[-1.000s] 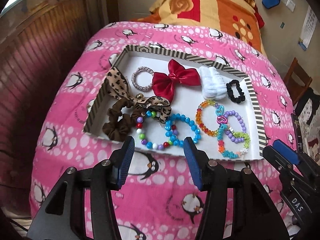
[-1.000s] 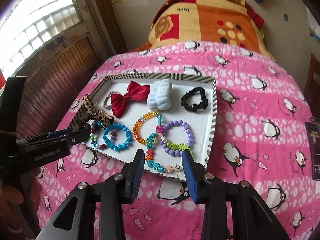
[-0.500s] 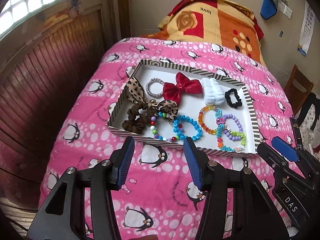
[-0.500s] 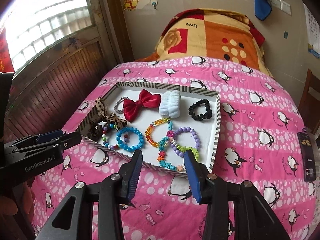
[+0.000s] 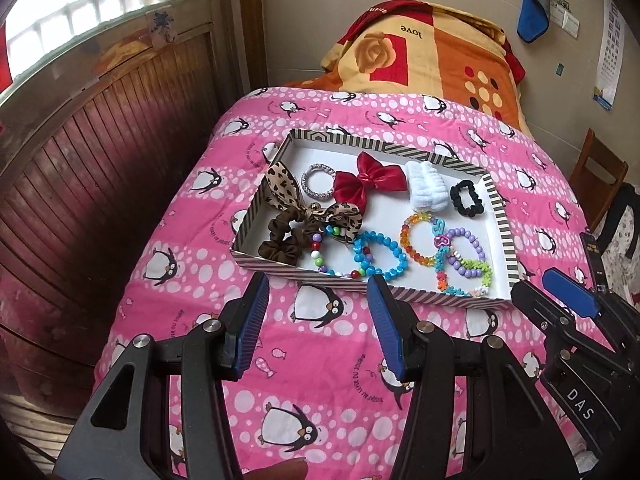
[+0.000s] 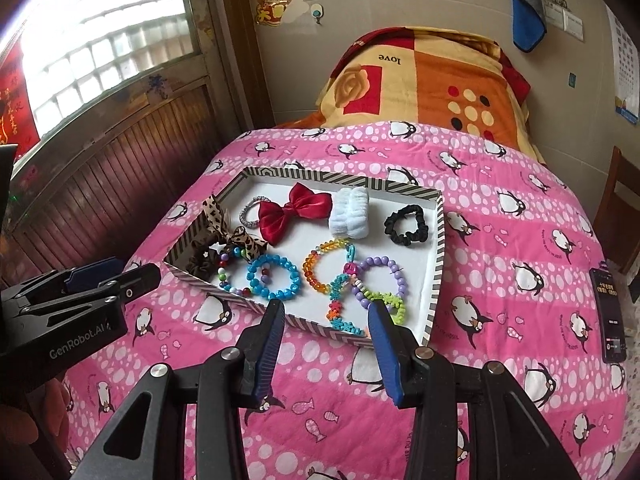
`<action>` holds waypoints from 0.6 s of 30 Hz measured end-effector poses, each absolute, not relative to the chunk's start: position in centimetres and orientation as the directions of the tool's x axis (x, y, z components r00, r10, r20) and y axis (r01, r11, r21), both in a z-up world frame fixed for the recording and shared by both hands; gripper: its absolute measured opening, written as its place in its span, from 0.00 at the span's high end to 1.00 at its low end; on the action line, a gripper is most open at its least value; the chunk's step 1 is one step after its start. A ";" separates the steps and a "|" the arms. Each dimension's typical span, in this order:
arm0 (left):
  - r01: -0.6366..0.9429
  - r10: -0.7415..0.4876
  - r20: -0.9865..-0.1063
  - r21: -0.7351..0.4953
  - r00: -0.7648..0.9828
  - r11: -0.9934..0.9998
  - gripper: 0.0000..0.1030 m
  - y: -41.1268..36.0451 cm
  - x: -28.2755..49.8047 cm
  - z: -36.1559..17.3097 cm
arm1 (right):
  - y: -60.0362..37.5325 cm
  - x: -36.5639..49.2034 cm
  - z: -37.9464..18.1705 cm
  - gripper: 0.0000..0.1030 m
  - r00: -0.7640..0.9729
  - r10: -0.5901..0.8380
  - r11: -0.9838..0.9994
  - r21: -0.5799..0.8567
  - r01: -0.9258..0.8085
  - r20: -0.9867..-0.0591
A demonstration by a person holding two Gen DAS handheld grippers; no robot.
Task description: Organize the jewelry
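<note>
While hovering before tray [image 5: 400, 294], left tool [image 5: 316, 294], right tool [image 6: 326, 320] spread, empty.

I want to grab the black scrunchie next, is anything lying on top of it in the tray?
No, the black scrunchie lies alone near the tray's far right corner.

Black gripper [image 5: 316, 316], blue ribbed pads [image 5: 252, 320]

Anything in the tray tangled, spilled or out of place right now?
Nothing spilled; everything sits inside the striped tray. Near its right front the orange bead bracelet, purple bead bracelet and a colourful chain overlap, and the leopard bow drapes over the brown scrunchie.
</note>
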State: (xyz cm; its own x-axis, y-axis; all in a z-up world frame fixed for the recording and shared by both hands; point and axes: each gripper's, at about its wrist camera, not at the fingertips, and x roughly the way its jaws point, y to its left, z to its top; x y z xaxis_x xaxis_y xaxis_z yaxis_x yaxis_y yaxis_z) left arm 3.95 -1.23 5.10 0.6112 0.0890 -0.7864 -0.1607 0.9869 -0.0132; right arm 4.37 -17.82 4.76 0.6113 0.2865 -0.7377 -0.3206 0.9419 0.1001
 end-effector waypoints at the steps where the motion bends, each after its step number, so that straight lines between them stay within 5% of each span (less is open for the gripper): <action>1: -0.160 0.089 -0.785 -0.013 0.613 0.987 0.51 -1.2 3.9 5.1 | -17.7 4.4 4.8 0.60 0.611 0.284 0.942 0.098 -0.321 -0.739; 18: -0.162 0.093 -0.800 -0.005 0.592 0.987 0.51 -0.9 4.4 4.5 | -17.5 4.6 4.3 0.60 0.599 0.286 0.942 0.104 -0.320 -0.748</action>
State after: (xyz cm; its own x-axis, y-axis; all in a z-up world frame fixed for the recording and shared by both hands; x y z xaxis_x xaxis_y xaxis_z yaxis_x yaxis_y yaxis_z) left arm 4.41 -0.91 4.50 0.5921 0.0927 -0.8005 -0.1617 0.9868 -0.0054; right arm 4.57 -17.47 4.32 0.5989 0.2858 -0.7481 -0.3199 0.9418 0.1037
